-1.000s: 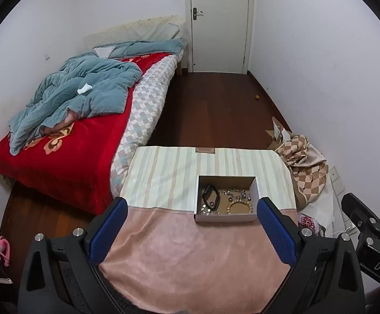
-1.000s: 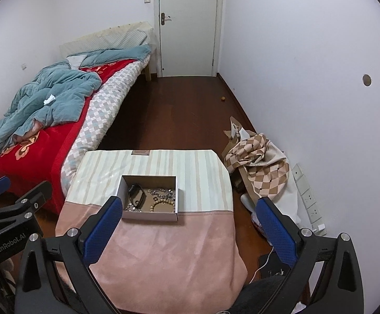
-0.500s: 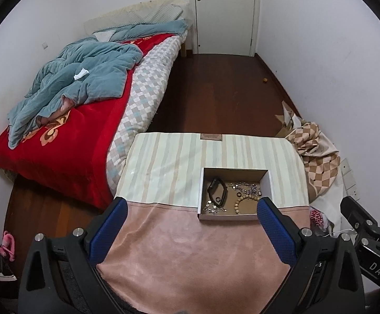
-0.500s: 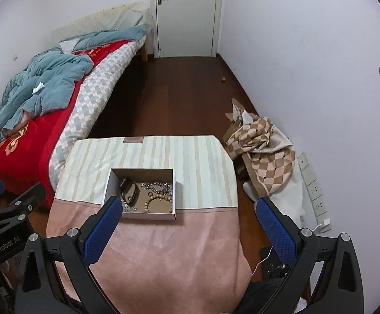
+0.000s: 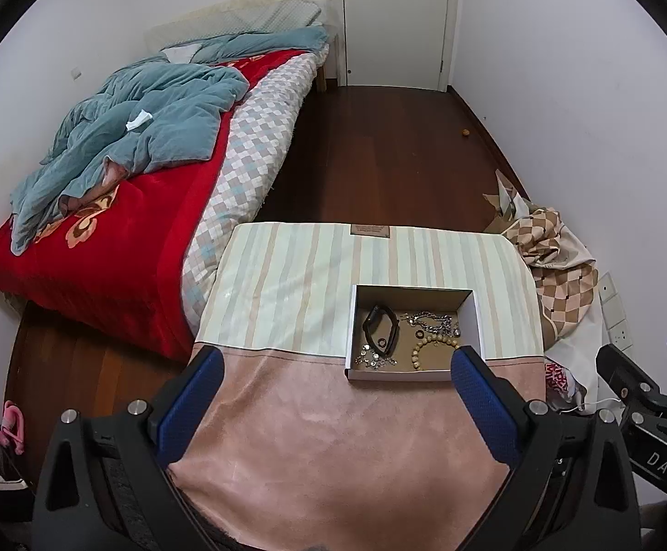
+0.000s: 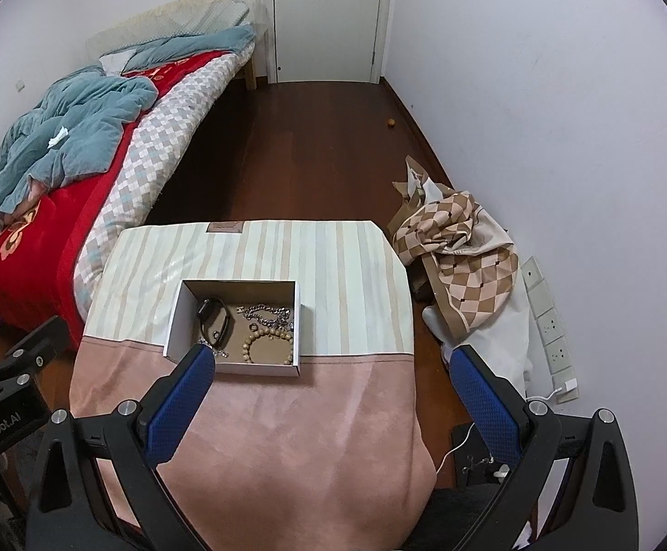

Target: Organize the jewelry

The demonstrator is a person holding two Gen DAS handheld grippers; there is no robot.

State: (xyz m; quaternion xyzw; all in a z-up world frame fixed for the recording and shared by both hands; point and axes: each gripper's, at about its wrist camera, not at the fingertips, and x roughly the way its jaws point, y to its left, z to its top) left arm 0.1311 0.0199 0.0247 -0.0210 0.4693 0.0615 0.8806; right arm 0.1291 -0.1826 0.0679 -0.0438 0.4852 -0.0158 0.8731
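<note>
**Ana:** Left wrist view takes in the covered table (image 5: 315, 436) spreading out ahead of and under the left gripper (image 5: 333, 395), pink cloth close in, striped cloth beyond. Where's the jewelry from there?

**Ben:** All of it sits in the open cardboard box (image 5: 351, 321), ahead of the claw and off toward its right finger, whose tip overlaps the box's near right corner in that view. Both claws are released, jaws spread wide, nothing between them. In the right wrist view the right gripper (image 6: 331, 379) has the box ahead on its left-finger side.

**Ana:** Contents, biggest first?

**Ben:** A black band (image 5: 381, 327) at the left of the box, a silver chain (image 5: 430, 320) at the far right, a beaded bracelet (image 5: 430, 348) nearer the claw, and small silver pieces (image 5: 374, 360) in the near left corner.

**Ana:** So is it sorted or not?

**Ben:** I can't settle that. Pieces lying loose together in one box fits a pile waiting to be laid out on the cloth, and equally fits items just gathered in. Neither claw holds anything to tip it.

**Ana:** Advice for handling, either way?

**Ben:** I'd judge the walls are the snag: come in from above, jaws narrowed enough to clear them. The chain looks tangled near the beads, so a pinch there could drag both. The small pieces likely need a fingertip-fine grip.
</note>
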